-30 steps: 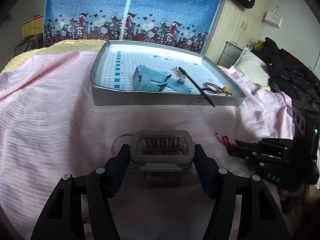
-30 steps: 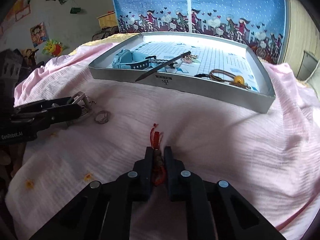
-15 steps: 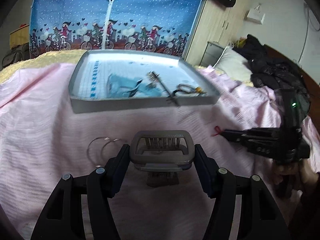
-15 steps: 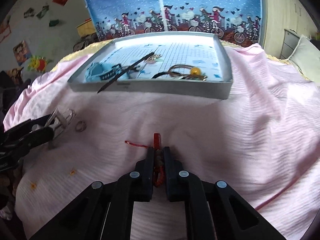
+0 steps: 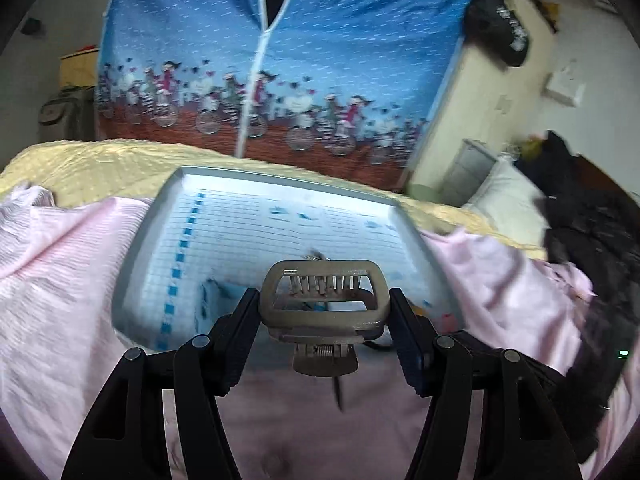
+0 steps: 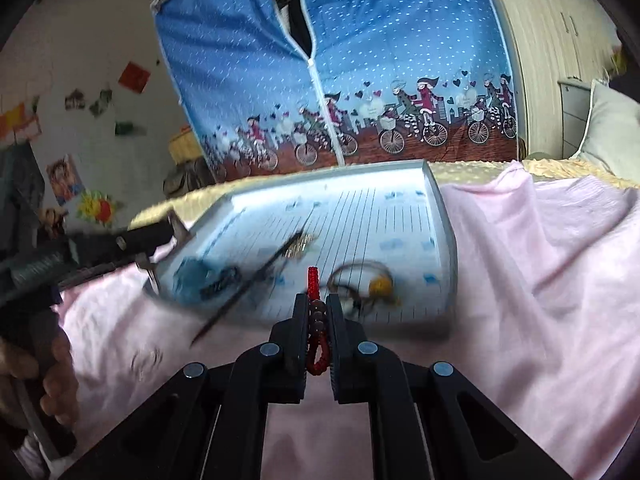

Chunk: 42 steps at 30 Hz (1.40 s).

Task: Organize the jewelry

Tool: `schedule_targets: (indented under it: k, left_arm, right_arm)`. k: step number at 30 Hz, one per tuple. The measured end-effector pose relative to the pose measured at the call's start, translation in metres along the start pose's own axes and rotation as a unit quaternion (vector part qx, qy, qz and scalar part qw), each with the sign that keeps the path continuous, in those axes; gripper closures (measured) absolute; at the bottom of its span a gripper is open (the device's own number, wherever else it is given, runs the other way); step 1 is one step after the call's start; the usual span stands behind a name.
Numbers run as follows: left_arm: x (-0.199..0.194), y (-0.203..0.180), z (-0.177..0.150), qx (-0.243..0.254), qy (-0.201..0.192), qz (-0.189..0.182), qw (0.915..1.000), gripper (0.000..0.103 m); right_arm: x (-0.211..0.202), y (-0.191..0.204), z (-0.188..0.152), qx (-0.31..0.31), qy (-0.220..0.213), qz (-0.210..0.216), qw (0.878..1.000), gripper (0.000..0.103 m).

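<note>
Left gripper (image 5: pixel 324 312) clamps a taupe hair claw (image 5: pixel 323 296); right gripper (image 6: pixel 318 316) pinches a red beaded bracelet (image 6: pixel 317 336). Both hang over the near edge of the grey tray (image 6: pixel 436 200). Letting go early could drop either onto the pink blanket (image 6: pixel 540 280), or tangle the cord bracelet (image 6: pixel 360 276) farther in.

Motion blur smears the tray (image 6: pixel 436 216) in both views. In the right wrist view, the blue item (image 6: pixel 192 276), dark stick (image 6: pixel 256 276) and cord with a yellow bead (image 6: pixel 380 282) inside the tray lose their outlines. In the left wrist view, the hair claw (image 5: pixel 324 296) hides the tray's near contents.
</note>
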<state>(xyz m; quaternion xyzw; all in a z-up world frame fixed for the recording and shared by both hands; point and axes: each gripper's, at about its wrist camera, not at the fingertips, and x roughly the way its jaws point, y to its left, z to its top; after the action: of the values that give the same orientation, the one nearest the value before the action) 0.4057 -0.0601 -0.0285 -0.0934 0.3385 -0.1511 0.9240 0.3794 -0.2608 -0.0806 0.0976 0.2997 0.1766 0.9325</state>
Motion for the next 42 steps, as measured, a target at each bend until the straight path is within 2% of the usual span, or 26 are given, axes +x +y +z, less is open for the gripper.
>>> schedule_targets:
  k: [4,6,10,13,16,18,20,21,23,24,25,26,27,29,31,36,38,42]
  left_arm:
    - [0.031,0.014,0.005,0.001,0.029,0.045,0.9986,0.046]
    - [0.042,0.021,0.001,0.0,0.041,0.051,0.9979,0.046]
    - [0.06,0.032,-0.01,-0.002,0.063,0.062,0.9961,0.046]
    - [0.062,0.032,-0.014,-0.001,0.059,0.059,0.9965,0.045]
    - [0.061,0.033,-0.016,-0.002,0.057,0.054,0.9969,0.045]
    - [0.059,0.033,-0.014,-0.016,0.055,0.044,0.9974,0.044]
    - [0.054,0.036,-0.012,-0.043,0.052,0.039,0.997,0.042]
    - [0.049,0.038,-0.01,-0.056,0.047,0.036,0.9967,0.041]
    - [0.037,0.042,-0.007,-0.087,0.036,0.033,0.995,0.039]
    - [0.031,0.043,-0.005,-0.099,0.033,0.032,0.9941,0.029]
    - [0.023,0.045,-0.003,-0.109,0.025,0.033,0.9932,0.018]
    - [0.013,0.047,-0.003,-0.115,0.007,0.035,0.9928,0.015]
    - [0.001,0.047,-0.002,-0.117,-0.011,0.039,0.9923,0.013]
    - [-0.02,0.047,0.0,-0.118,-0.035,0.049,0.9912,0.01]
    - [-0.039,0.047,0.0,-0.119,-0.053,0.061,0.9897,0.002]
    - [-0.102,0.036,-0.007,-0.1,-0.092,0.053,0.9893,0.002]
    - [-0.132,0.029,-0.013,-0.082,-0.108,0.045,0.9897,0.002]
    - [-0.175,0.01,-0.026,-0.035,-0.143,0.056,0.9875,0.002]
  right_arm:
    - [0.015,-0.009,0.021,0.011,-0.032,0.022,0.999,0.094]
    - [0.022,-0.012,0.024,0.018,-0.037,0.029,0.999,0.094]
    - [0.047,-0.02,0.019,0.034,-0.013,0.033,0.999,0.094]
    - [0.06,-0.026,0.016,0.051,0.012,0.03,0.998,0.092]
    - [0.059,-0.031,0.015,0.061,0.014,0.029,0.998,0.092]
    - [0.058,-0.032,0.016,0.064,0.014,0.027,0.997,0.086]
    - [0.054,-0.031,0.017,0.063,0.009,0.025,0.998,0.068]
    - [0.052,-0.031,0.019,0.062,0.006,0.022,0.998,0.063]
    - [0.045,-0.029,0.021,0.06,0.002,0.009,0.998,0.046]
    - [0.039,-0.028,0.023,0.058,0.0,-0.001,0.998,0.042]
    - [0.032,-0.026,0.025,0.055,-0.003,-0.007,0.998,0.034]
    - [0.026,-0.024,0.028,0.051,-0.007,-0.011,0.999,0.025]
    - [0.018,-0.02,0.029,0.044,-0.014,-0.015,0.999,0.019]
    - [-0.003,-0.009,0.032,0.027,-0.033,-0.025,0.999,0.0]
    - [-0.025,0.006,0.033,0.005,-0.058,-0.025,0.998,0.0]
    - [-0.07,0.047,0.035,-0.056,-0.084,-0.031,0.994,0.0]
    - [-0.088,0.066,0.033,-0.077,-0.096,-0.032,0.992,0.0]
    - [-0.12,0.099,0.027,-0.1,-0.122,-0.026,0.987,0.0]
